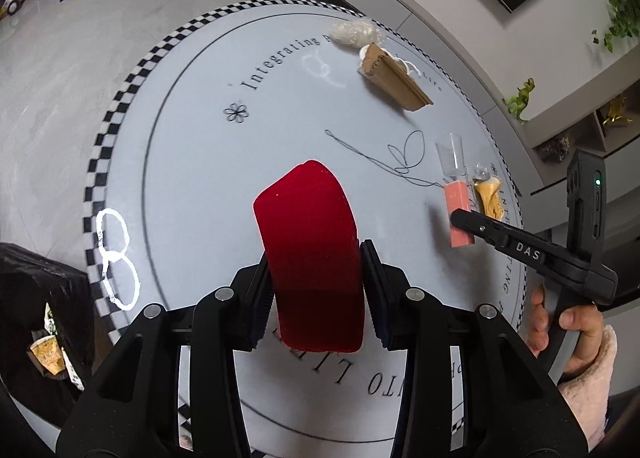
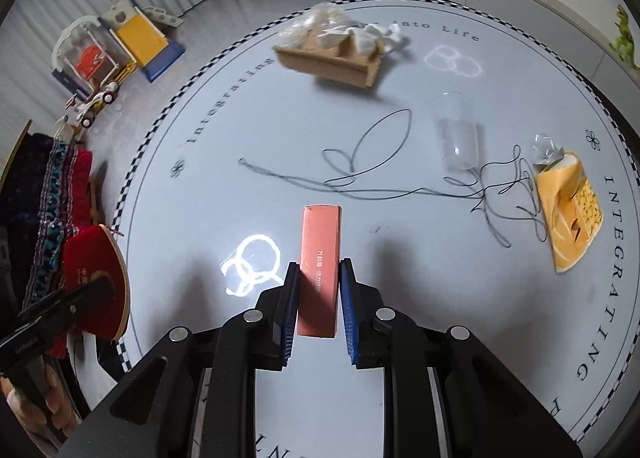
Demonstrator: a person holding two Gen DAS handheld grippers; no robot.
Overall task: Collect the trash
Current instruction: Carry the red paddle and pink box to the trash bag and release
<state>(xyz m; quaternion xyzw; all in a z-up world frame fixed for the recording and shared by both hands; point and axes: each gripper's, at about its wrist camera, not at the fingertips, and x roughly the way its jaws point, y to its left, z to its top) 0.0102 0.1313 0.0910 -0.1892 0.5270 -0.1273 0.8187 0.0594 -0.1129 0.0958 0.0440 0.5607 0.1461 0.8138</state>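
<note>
My left gripper (image 1: 316,290) is shut on a red paddle-shaped object (image 1: 308,246) and holds it above the round white table (image 1: 192,162); it also shows at the table's left edge in the right wrist view (image 2: 94,278). My right gripper (image 2: 319,298) has its jaws around a pink rectangular box (image 2: 320,258) lying on the table, pads close to its sides; contact is unclear. The box also shows in the left wrist view (image 1: 458,210). Other trash lies on the table: a crushed yellow paper cup (image 2: 568,214), a clear plastic cup (image 2: 458,134), a dark string (image 2: 360,178).
A cardboard tray (image 2: 336,62) with crumpled plastic and tissue sits at the far side. A black bag (image 1: 40,322) holding a paper cup stands left of the table. Toys (image 2: 116,46) lie on the floor beyond.
</note>
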